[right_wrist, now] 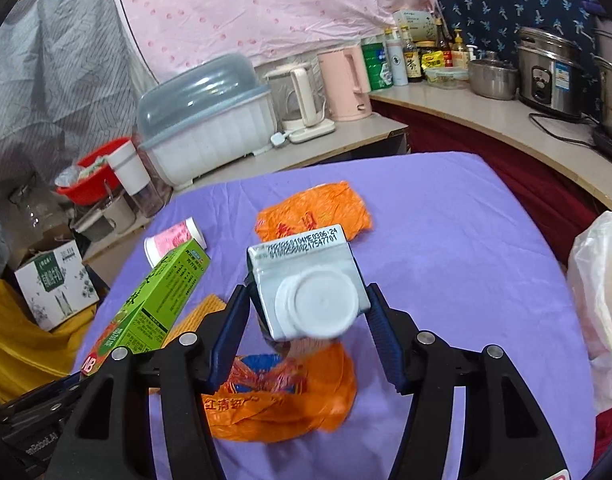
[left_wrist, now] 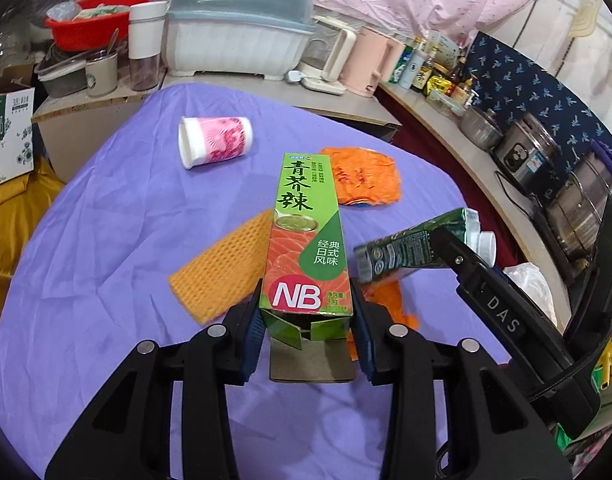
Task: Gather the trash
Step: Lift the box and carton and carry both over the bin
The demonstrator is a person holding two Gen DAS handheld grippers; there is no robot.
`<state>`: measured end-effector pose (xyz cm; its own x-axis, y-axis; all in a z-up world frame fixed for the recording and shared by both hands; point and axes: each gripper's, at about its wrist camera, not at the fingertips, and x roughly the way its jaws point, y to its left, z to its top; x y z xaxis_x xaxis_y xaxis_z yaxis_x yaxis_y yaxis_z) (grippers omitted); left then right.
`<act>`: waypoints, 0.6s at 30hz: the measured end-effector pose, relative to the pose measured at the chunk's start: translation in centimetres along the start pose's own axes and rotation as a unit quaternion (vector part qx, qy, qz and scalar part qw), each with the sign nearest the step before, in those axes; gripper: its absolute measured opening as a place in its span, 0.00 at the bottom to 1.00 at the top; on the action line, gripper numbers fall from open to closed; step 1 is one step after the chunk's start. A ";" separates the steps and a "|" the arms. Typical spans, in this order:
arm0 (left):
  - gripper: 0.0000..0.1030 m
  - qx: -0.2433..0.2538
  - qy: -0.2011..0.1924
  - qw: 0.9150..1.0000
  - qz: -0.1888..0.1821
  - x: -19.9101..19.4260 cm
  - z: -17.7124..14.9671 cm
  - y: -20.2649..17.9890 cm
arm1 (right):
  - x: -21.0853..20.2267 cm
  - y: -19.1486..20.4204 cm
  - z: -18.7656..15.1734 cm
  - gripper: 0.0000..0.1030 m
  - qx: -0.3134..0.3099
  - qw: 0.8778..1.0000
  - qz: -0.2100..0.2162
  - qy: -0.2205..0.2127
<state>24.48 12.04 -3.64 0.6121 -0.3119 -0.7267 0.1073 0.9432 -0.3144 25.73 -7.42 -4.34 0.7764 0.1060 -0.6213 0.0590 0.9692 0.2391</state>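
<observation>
Purple cloth, wrinkled, spread over a round surface (left_wrist: pixel 106 240) with litter scattered across it, kitchen clutter behind. No earlier state known.

Far left on the cloth: pink-and-white flowered paper cup (left_wrist: pixel 214 141), tipped on its side, mouth facing left, well apart from both tools. Nearer and just right of it: orange knitted mesh sleeve (left_wrist: pixel 222 268), lying flat, partly hidden behind a carton.

Centre: left gripper (left_wrist: pixel 307 322), black with blue pads, partly closed and pressing both sides of the tall green and salmon-pink cardboard box marked NB (left_wrist: pixel 306 240) near its opened lower flap. Box standing out along the fingers and seemingly clear of the cloth, probably gripped low so its length points away from the hand.

Beyond the box: crumpled orange plastic bag (left_wrist: pixel 365 176), flat on the cloth. Second orange plastic bag (right_wrist: pixel 282 392) nearer, directly beneath the right tool.

Right: right gripper (right_wrist: pixel 306 312), about half closed, blue pads against the two flanks of a dark green drink carton with white screw cap (right_wrist: pixel 309 288). Cap end facing the camera, carton apparently held above the cloth. Grip looks firm, though pad contact on the left side is hard to confirm.

Far right edge: translucent white plastic bag (right_wrist: pixel 601 300), plausibly the place for collected rubbish, though unconfirmed.
</observation>
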 end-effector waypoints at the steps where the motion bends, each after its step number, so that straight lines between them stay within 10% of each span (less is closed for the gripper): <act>1: 0.36 0.003 0.000 1.000 -0.003 -0.2 -0.1 -0.4 | -0.4 -0.4 0.1 0.54 0.002 1.000 -0.001 -0.003; 18: 0.36 0.100 0.010 0.993 -0.059 -1.5 -2.9 -12.9 | -10.1 -12.1 1.3 0.52 0.075 0.993 -0.050 -0.074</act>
<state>19.93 0.00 -0.21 0.5702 -0.4215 -0.7051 0.3319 0.9034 -0.2717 18.00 -20.52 0.00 0.8450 -0.0332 -0.5338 0.2244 0.9280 0.2975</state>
